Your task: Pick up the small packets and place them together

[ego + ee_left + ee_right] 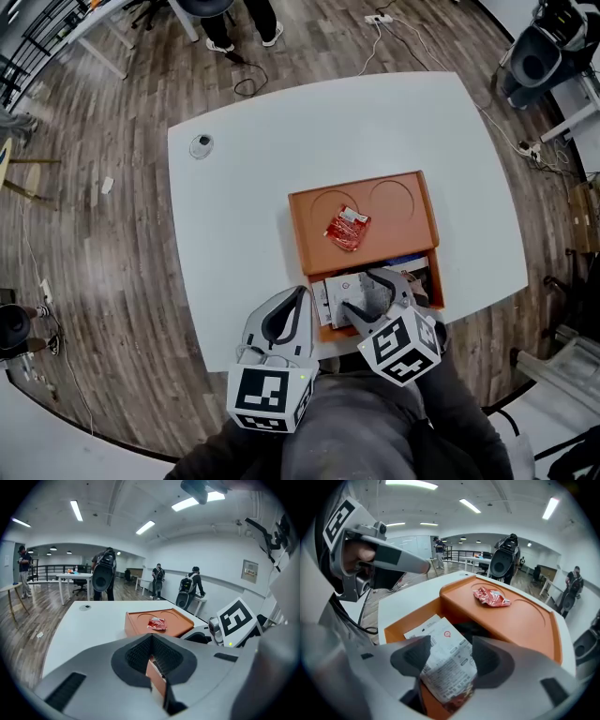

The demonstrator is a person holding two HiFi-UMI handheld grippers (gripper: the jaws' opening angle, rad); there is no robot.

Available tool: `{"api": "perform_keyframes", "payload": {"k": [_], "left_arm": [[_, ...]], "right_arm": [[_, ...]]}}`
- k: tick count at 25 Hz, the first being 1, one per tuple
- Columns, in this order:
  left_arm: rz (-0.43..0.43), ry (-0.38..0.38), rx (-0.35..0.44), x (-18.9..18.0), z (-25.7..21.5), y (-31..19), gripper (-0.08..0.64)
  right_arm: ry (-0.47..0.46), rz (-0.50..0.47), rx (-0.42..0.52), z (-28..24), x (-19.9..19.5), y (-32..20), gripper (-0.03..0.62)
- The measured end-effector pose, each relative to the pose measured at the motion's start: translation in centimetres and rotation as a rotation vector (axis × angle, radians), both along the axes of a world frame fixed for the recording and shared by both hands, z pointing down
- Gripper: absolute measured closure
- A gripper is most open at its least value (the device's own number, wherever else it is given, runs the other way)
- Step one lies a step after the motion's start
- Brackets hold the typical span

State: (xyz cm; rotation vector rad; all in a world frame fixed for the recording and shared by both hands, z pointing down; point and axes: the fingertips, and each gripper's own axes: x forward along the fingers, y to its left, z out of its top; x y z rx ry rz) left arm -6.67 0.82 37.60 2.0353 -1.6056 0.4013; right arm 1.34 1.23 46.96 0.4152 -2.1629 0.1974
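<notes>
Over the tray, our right gripper's released jaws straddle a white packet and may pinch only its slippery edge.

Our white counter on dark wood-plank floor, a desk beyond, strip lights overhead, white walls around us.

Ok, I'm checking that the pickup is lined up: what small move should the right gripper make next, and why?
Probably close the jaws of the right gripper on the white packet. They stand open on either side of it in the lower compartment of the orange tray, not yet pressing it. The red packet it should join lies alone on the tray's raised deck.
</notes>
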Motion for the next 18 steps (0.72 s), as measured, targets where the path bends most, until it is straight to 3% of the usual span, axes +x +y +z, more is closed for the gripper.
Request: {"api": "perform_keyframes", "payload": {"k": [5,11,13,16,18], "left_arm": [[-0.036,0.007,-0.020,-1.1,0.8,-0.6,0.563],[-0.057,0.017,-0.038,-1.5,1.6,-1.1,0.563],[-0.058,0.022,-0.043,-1.5,1.7,-1.1,0.563],[-0.057,0.024,-0.040,-1.7,1.6,-0.9,0.563],[-0.056,0.024,-0.035,-1.8,1.5,-0.6,0.563]], "right_arm": [[0.013,-0.036,-0.055,1.4,-1.0,-0.1,0.287],[0.027,-0.049,-0.131,1.9,-1.2,-0.2,0.290],[0.037,-0.068,-0.115,1.9,-1.4,0.1,0.332],[0.058,-0.101,-0.067,1.8,-1.6,0.9,0.499],[0.072,-0.116,-0.037,1.6,-1.8,1.4,0.516]]}}
